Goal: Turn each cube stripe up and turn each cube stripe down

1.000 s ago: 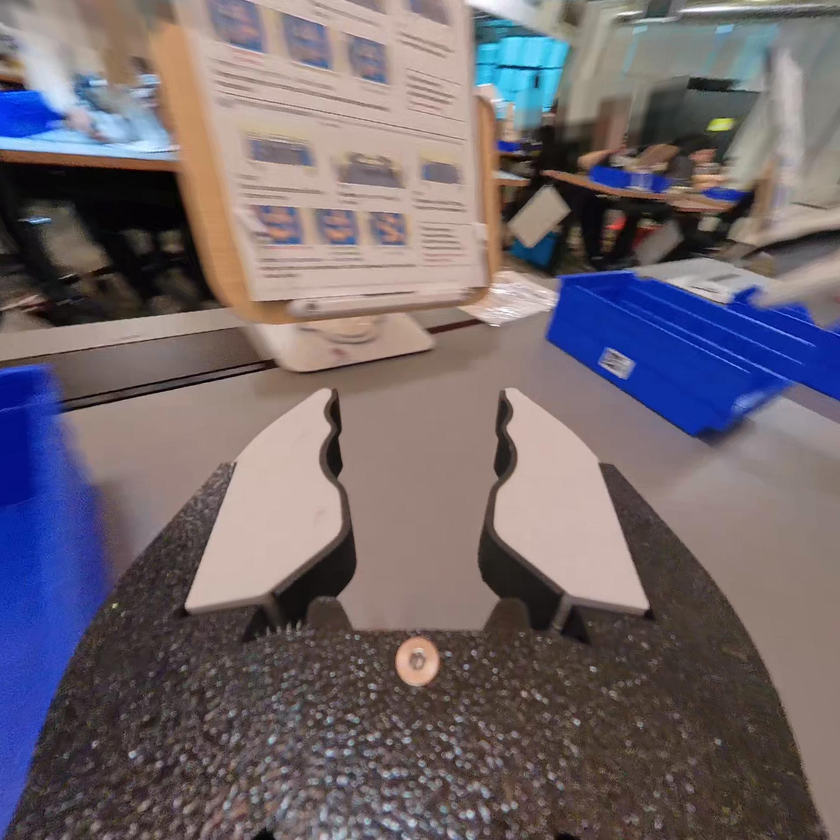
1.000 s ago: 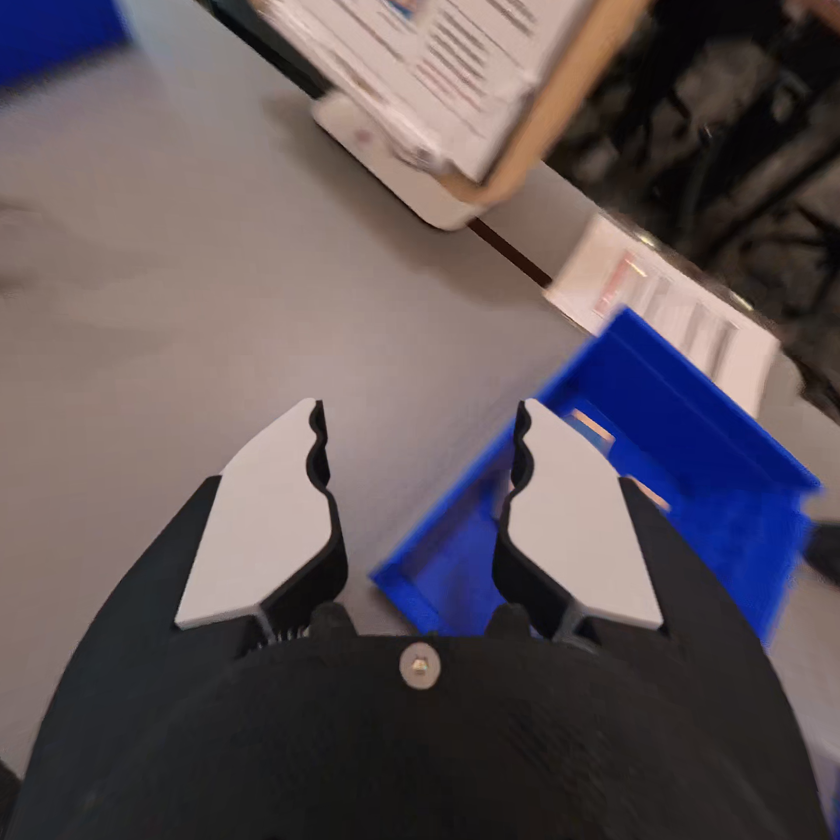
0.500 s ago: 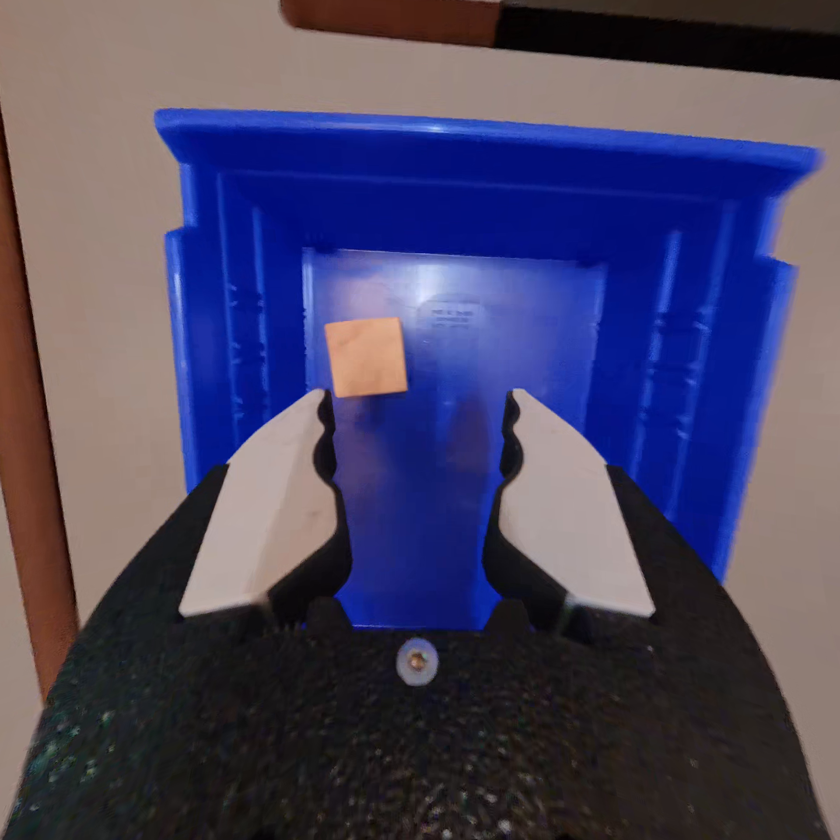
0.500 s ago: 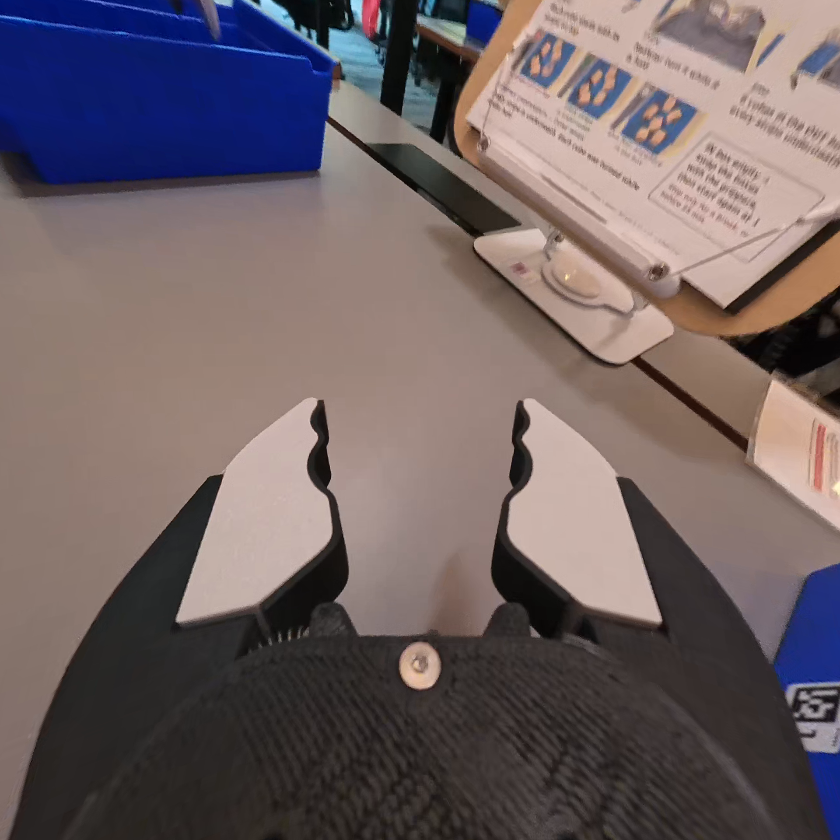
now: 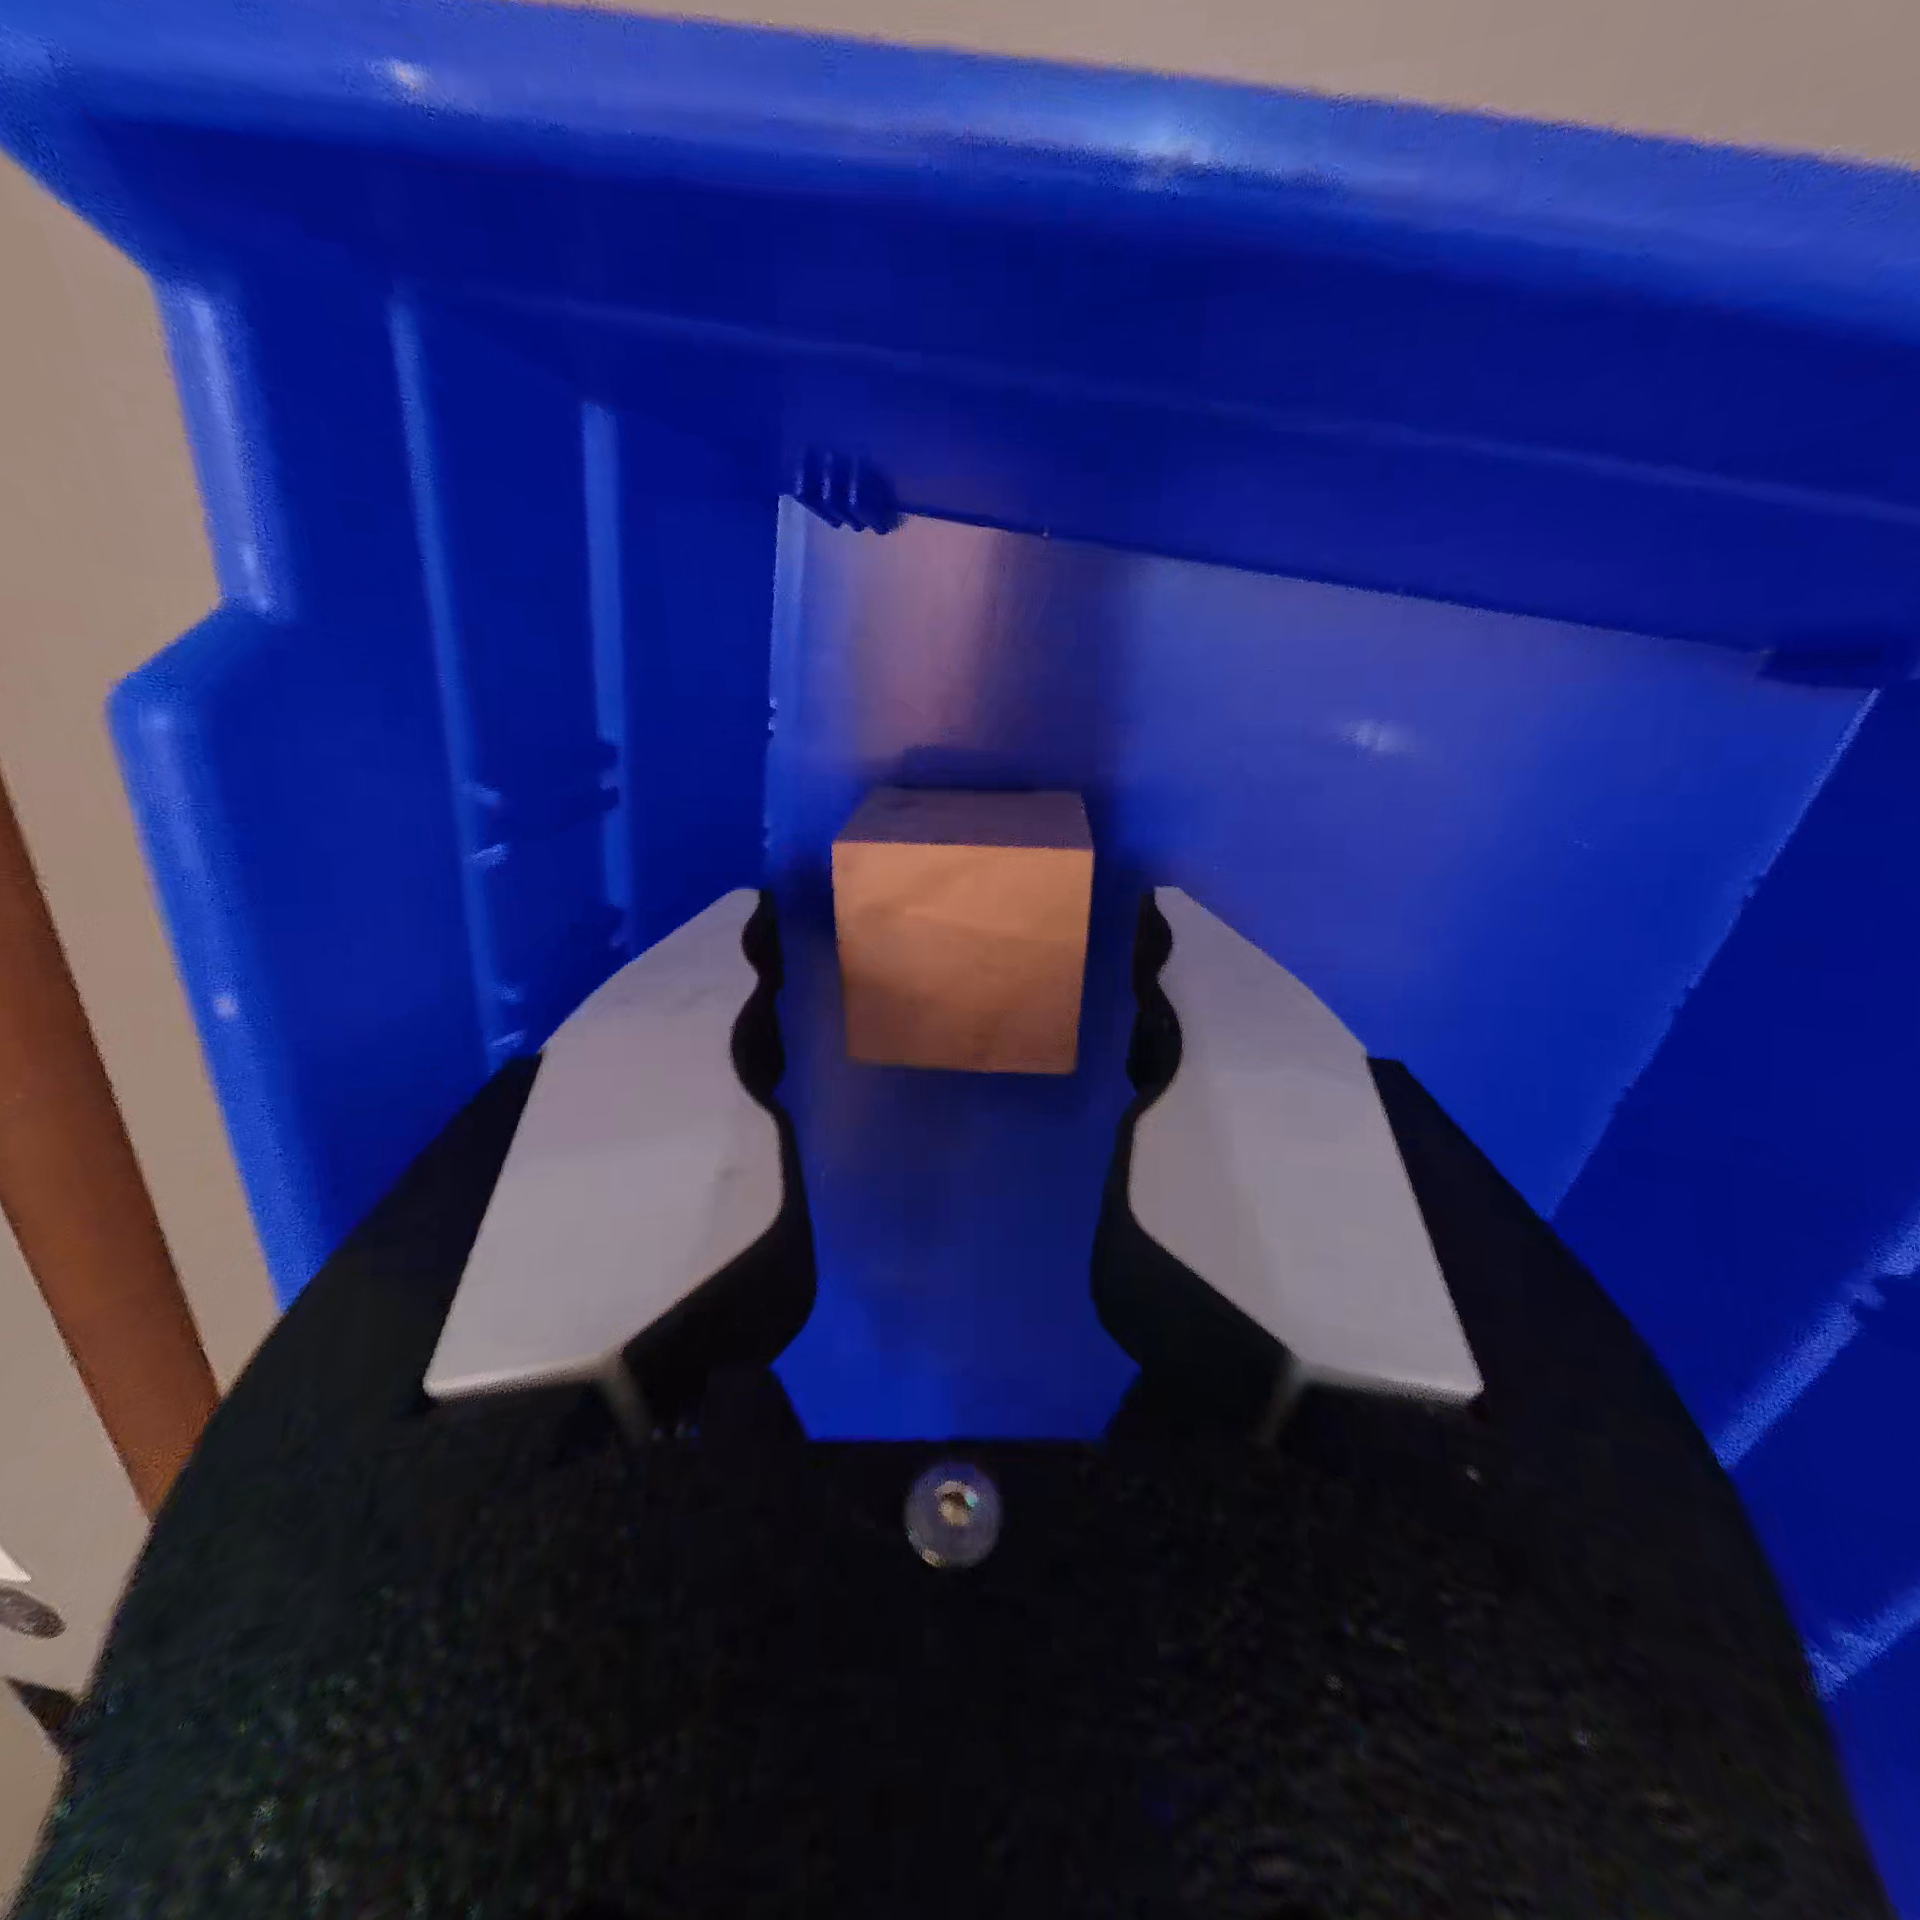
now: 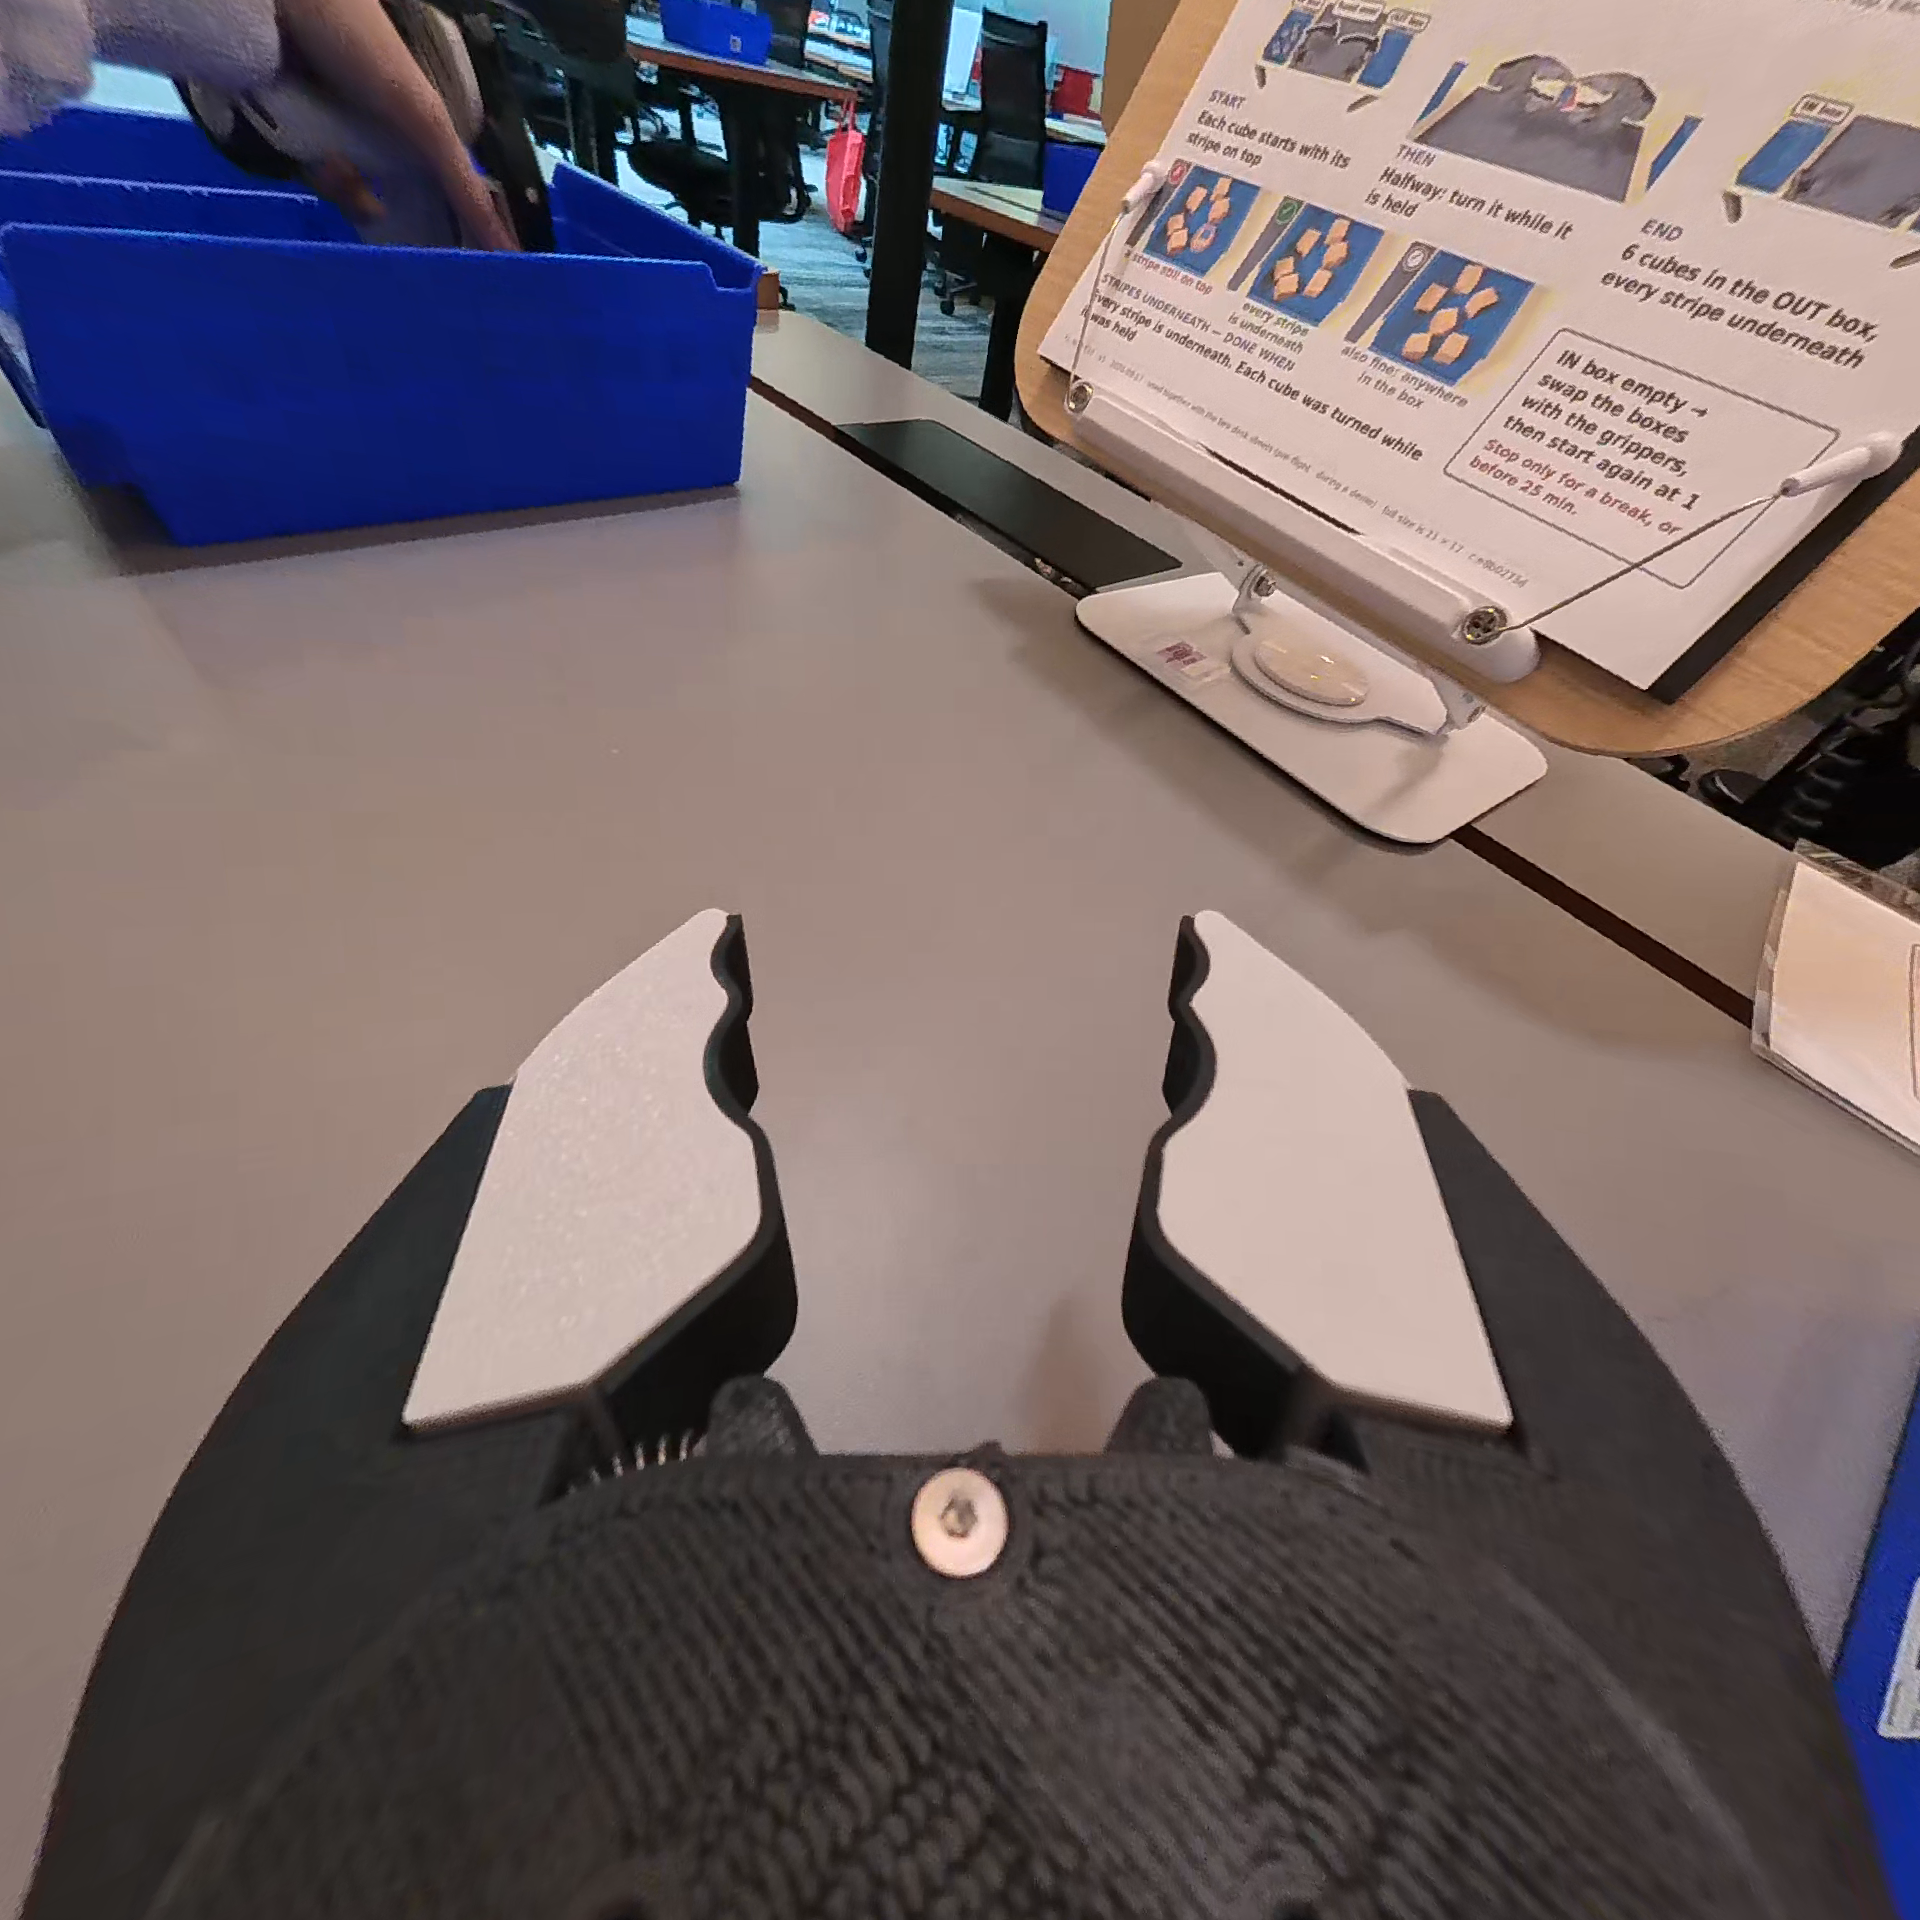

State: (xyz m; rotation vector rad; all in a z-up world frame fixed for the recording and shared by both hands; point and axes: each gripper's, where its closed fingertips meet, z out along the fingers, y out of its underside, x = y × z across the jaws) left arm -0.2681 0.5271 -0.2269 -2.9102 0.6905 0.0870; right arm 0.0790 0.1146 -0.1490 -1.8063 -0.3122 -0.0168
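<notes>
The left gripper [image 5: 956,935] is reaching down into the blue bin [image 5: 1039,260], its jaws spread to either side of the wooden cube [image 5: 961,961] sitting on the bin's floor, not touching it. No stripe is showing on the cube. The right gripper [image 6: 961,935] is hovering spread and empty above the grey table [image 6: 520,779].

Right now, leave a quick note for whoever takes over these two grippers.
Left gripper: open, down inside the blue bin, fingers either side of the one wooden cube on the bin floor, not yet closed on it. No stripe shows on the faces in view.
Right gripper: open, empty, over the bare grey table.
Done: nothing visibly turned.
Left: grasp the cube and turn it.
</notes>
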